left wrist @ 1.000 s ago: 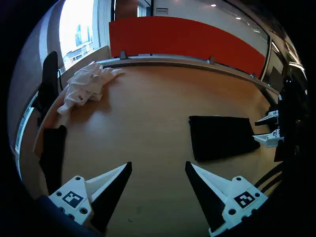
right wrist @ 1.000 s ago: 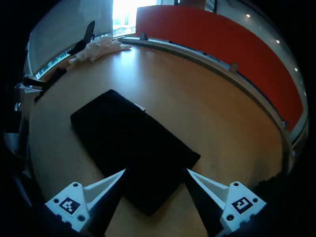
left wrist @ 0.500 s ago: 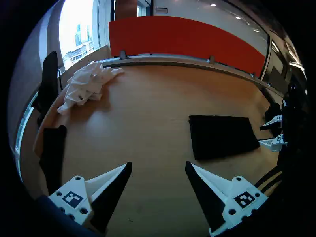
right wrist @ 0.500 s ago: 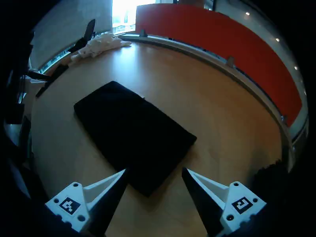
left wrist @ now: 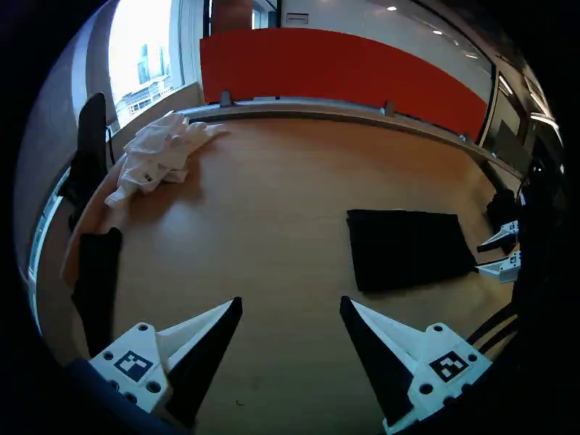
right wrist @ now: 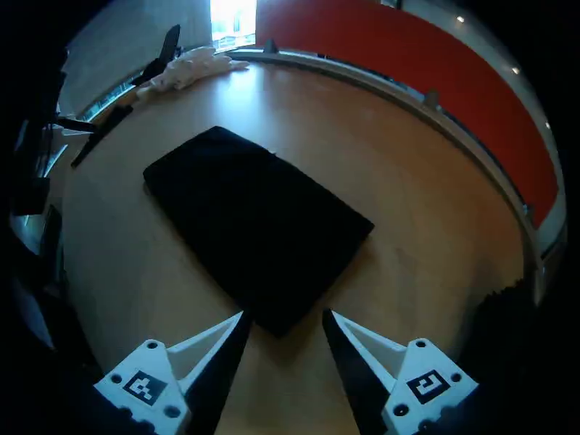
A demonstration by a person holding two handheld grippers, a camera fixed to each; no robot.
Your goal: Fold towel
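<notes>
A single flat, black, rectangular folded towel (right wrist: 257,225) is seen lying on the light-brown wooden table (right wrist: 428,239). In the right gripper view it is found at 12 o'clock from the right gripper (right wrist: 285,322). Its long axis is laid from 10 to 4 o'clock, and its nearest corner is placed just at the gap between the white fingertips. Those fingers are held apart, with nothing clamped; whether the cloth is touched cannot be told.

In the left gripper view the towel is found at about 2 o'clock from the left gripper (left wrist: 290,319), well apart, with its long axis set from 9 to 3 o'clock. The fingers there are spread wide and nothing is held. The right gripper is therefore judged the nearer, and the near corner the likely point to be grasped.

Counted: one black towel, two grippers, one crumpled white cloth heap (left wrist: 159,156) at 10 o'clock, and one red partition panel (left wrist: 341,69) at 12 o'clock.
</notes>
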